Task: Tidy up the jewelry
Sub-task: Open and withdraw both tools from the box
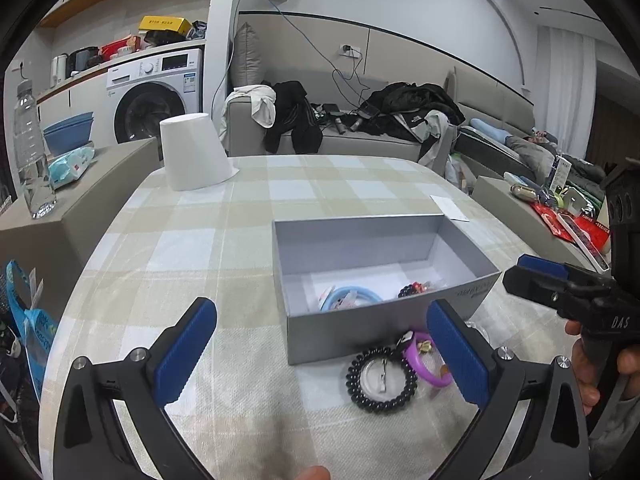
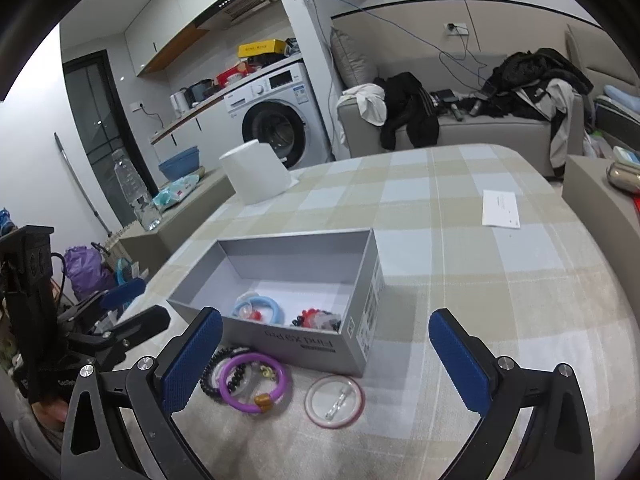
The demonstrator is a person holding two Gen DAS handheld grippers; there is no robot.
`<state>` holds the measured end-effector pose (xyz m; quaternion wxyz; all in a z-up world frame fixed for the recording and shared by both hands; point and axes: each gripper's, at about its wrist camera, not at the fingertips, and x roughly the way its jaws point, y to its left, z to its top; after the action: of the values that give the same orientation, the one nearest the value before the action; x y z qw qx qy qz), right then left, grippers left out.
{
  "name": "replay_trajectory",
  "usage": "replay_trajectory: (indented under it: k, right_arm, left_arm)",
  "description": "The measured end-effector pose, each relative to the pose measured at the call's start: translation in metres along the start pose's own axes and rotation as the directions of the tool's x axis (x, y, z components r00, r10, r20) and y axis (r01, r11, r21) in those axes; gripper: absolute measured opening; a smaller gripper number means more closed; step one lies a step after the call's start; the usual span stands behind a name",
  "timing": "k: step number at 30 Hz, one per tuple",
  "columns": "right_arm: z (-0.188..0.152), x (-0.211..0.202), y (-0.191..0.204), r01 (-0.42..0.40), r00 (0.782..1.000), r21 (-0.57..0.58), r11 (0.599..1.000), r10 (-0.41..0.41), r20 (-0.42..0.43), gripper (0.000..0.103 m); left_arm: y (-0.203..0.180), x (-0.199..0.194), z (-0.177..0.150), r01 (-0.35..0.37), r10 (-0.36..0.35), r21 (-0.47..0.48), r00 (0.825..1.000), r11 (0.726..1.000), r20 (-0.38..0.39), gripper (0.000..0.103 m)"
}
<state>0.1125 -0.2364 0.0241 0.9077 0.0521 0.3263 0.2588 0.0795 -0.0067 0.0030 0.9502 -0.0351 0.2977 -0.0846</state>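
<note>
- Two hand-held grippers in view. Left hand-held gripper [image 1: 322, 354]: jaws spread wide, nothing between them, held above the counter [image 1: 224, 216] near the front of the grey box [image 1: 360, 328].
- Right hand-held gripper [image 2: 326, 354]: jaws likewise wide apart, holding nothing, over the counter in front of the box.
- Grey box: open top, sits on the checked cloth approx. mid-counter. Inside, at the near end: light blue bangle [image 2: 258, 308] and a dark bead bracelet w/ red bits [image 2: 316, 318], side by side.
- Outside the box, just beside its front wall, on the cloth: purple bangle [image 2: 256, 382] w/ a brown bead, overlapping a black bead bracelet [image 2: 210, 374]; a clear round piece lies within them, exact stacking order cannot be told.
- Pink-rimmed round badge [image 2: 334, 400] w/ pin, flat on the cloth, right of the purple bangle, apart from it.
- Left wrist view shows the black bead bracelet ringed around a round pin-backed disc; whether same disc as in right view cannot be told.
- White upturned cup [image 1: 194, 158] at far left corner of counter; white paper card [image 2: 502, 208] at far right, both well apart from the box.
</note>
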Motion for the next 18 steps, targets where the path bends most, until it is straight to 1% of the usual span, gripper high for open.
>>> replay_trajectory:
  k: [4,7,10,14,16,18]
  right_arm:
    - [-0.011,0.003,0.003,0.028,0.999,-0.044,0.999,-0.029,-0.029,0.103]
    - [-0.019,0.003,-0.003,0.029,0.998,-0.024,0.999,-0.03,-0.048,0.103]
    - [-0.023,0.0,-0.01,0.049,0.997,-0.013,0.999,-0.05,-0.058,0.103]
    - [-0.028,0.001,-0.017,0.049,0.995,0.01,0.999,-0.048,-0.082,0.103]
    - [-0.028,0.004,-0.016,0.046,0.993,-0.001,0.999,-0.046,-0.107,0.103]
    - [-0.03,0.007,-0.012,0.044,0.99,-0.021,0.999,-0.046,-0.131,0.103]
  left_arm:
    - [0.0,0.005,-0.006,-0.002,0.002,-0.001,1.0,1.0,-0.024,0.102]
    - [-0.003,0.007,-0.011,-0.001,0.001,0.009,0.999,1.0,-0.05,0.102]
    - [-0.003,0.005,-0.011,0.009,-0.008,0.011,0.999,1.0,-0.049,0.102]
    - [-0.005,0.004,-0.014,0.022,-0.021,0.016,0.998,1.0,-0.061,0.102]
    - [-0.006,0.005,-0.015,0.029,-0.028,0.021,0.997,0.999,-0.078,0.102]
    - [-0.006,0.007,-0.017,0.021,-0.018,0.029,0.995,0.999,-0.098,0.102]
